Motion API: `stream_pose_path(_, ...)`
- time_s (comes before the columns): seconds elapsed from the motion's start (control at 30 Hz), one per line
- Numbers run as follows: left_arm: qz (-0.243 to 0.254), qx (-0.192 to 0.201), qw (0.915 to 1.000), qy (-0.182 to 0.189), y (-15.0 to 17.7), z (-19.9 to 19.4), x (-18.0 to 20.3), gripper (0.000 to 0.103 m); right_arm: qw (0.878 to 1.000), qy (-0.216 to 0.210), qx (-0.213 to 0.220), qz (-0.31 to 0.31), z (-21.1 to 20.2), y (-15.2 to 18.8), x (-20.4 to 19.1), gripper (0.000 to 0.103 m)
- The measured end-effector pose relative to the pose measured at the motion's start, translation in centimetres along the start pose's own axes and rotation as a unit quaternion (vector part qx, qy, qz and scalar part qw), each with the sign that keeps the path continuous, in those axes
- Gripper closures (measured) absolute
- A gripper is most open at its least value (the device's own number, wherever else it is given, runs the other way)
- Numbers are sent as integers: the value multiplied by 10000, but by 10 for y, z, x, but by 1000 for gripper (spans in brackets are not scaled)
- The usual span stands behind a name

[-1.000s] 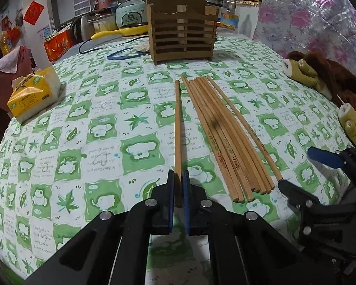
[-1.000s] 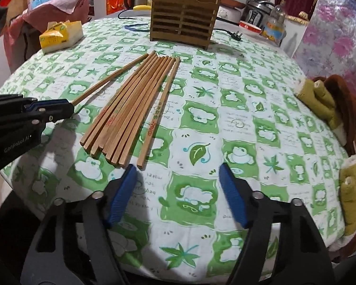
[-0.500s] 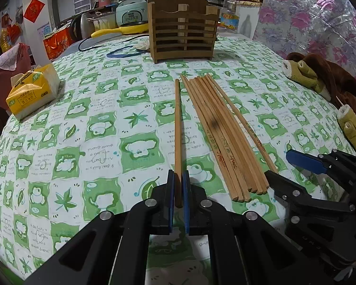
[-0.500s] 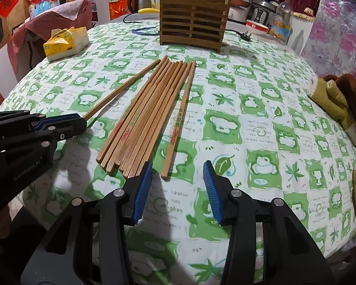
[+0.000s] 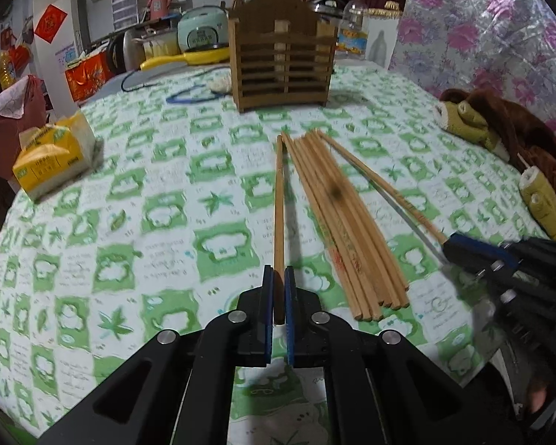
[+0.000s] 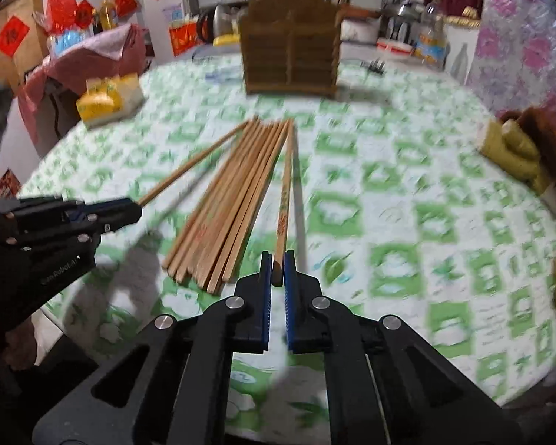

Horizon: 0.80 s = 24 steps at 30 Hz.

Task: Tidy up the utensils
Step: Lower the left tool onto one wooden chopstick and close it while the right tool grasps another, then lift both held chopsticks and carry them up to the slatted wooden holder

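Left gripper (image 5: 278, 282) and right gripper (image 6: 278, 265) each clamp one chopstick; bundle (image 5: 346, 222) remains; wooden holder (image 5: 282, 63) appears unfilled.

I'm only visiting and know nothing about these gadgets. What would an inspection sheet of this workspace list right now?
Surface: table under a green-and-white patterned cloth.
Job's things: bundle of chopsticks lying on the cloth; empty-looking wooden holder upright at the far side.
Clutter: yellow tissue pack; plush toy at the right edge.
Grippers: left gripper shut on a single chopstick; right gripper, jaws just closed, shut on a printed chopstick, lifted off the cloth.
Cables: blue cable and a black cable near the holder.
Surroundings: kitchen appliances, a bottle, red decorations, floral wall covering.
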<state>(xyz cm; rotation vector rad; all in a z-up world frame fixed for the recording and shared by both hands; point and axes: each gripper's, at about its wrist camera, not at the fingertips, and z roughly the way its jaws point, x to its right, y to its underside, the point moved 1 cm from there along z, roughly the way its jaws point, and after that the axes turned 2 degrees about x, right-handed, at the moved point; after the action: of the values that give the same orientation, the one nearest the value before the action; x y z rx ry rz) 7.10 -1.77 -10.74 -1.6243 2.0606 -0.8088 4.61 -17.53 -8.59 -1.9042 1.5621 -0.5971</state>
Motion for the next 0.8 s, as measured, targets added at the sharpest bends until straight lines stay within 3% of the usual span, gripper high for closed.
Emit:
stream_pose_path(0.2,21,335,9994,-7,-16,-26,0,97,9980,-3,616,107,-37,-27,12,97)
stream_pose_path(0.33,78,467,9989,-68,-24,-40,0,97,9967,-43,786,187,-46,-39,19,97)
stream_pose_path(0.8,204,369,9991,-33,-22,-55,-10,97,9917,-150,1195,441,-68,-49,31,97)
